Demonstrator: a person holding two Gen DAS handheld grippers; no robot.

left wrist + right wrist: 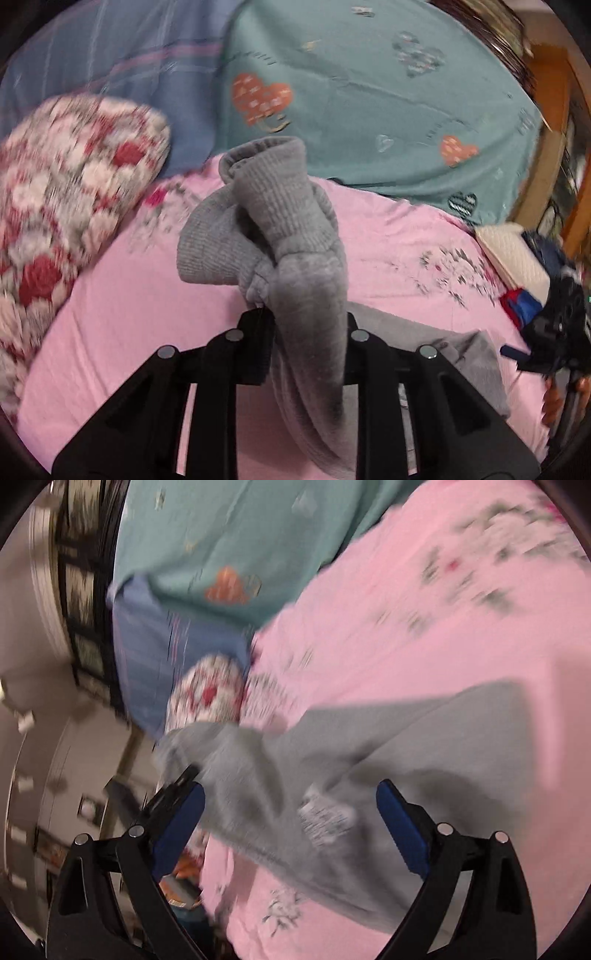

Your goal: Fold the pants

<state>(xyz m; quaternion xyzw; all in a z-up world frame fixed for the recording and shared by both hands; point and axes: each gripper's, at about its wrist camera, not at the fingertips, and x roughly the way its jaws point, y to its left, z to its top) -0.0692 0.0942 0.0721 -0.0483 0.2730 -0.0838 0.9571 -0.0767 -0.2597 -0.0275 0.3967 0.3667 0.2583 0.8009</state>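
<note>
The grey pants are bunched and lifted off the pink bed sheet. My left gripper is shut on the pants; the ribbed cuffs stand up beyond its black fingers and a leg hangs down between them. In the right wrist view the pants stretch across the pink sheet, with a white label showing. My right gripper is open, its blue pads wide apart on either side of the fabric. The right gripper also shows at the right edge of the left wrist view.
A red-and-white floral pillow lies at the left. A teal sheet with hearts and a blue striped cover lie behind. A white folded item sits at the right. The bed's edge and room floor show left.
</note>
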